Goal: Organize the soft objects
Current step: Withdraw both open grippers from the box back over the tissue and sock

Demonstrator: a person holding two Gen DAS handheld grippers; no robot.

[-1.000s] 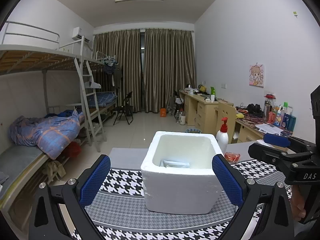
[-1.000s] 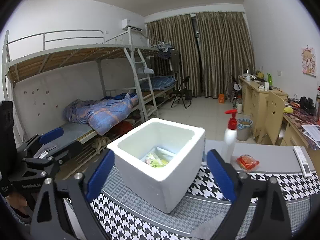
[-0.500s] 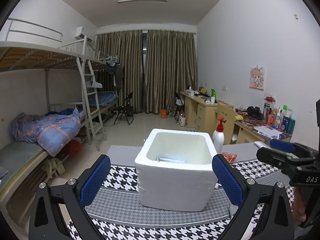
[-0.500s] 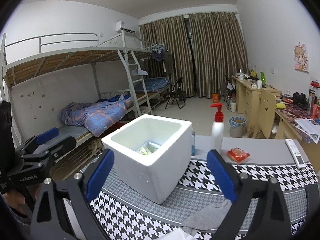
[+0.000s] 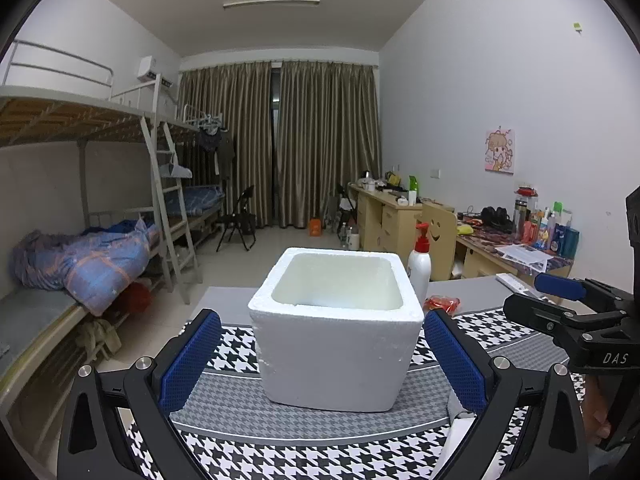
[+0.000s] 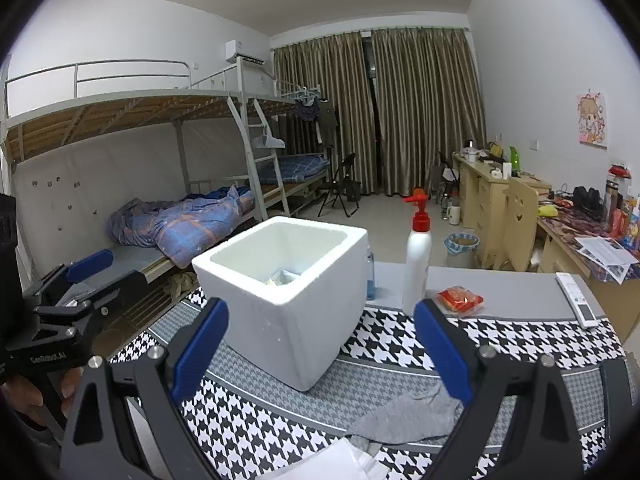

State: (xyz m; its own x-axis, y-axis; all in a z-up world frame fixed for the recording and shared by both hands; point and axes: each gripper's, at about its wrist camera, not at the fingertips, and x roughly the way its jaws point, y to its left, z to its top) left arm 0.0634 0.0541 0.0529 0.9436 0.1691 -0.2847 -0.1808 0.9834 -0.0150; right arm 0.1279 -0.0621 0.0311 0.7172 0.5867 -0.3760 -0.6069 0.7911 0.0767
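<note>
White foam box [image 5: 336, 328] on the houndstooth-patterned mat [image 5: 304, 436], upright, open at the top, near the middle of the table. Inside, seen from the right wrist view, some pale packets [image 6: 280, 278] at the bottom, too small to identify. Left gripper [image 5: 320, 360] spread wide, blue pads either side of the box in view but apart from it, holding nothing. Right gripper [image 6: 320, 348] likewise wide open and empty, raised above the mat before the box's near corner. Grey sock [image 6: 404, 416] crumpled on the mat toward the near edge, just below the right gripper's right finger; a white soft item [image 6: 340, 460] at the very near edge, partly cut off. White pump bottle [image 6: 416, 268] with red top upright just behind the box toward the far edge, an orange-red packet [image 6: 460, 300] beside it, a white remote control [image 6: 576, 300] at the table's right edge.
</note>
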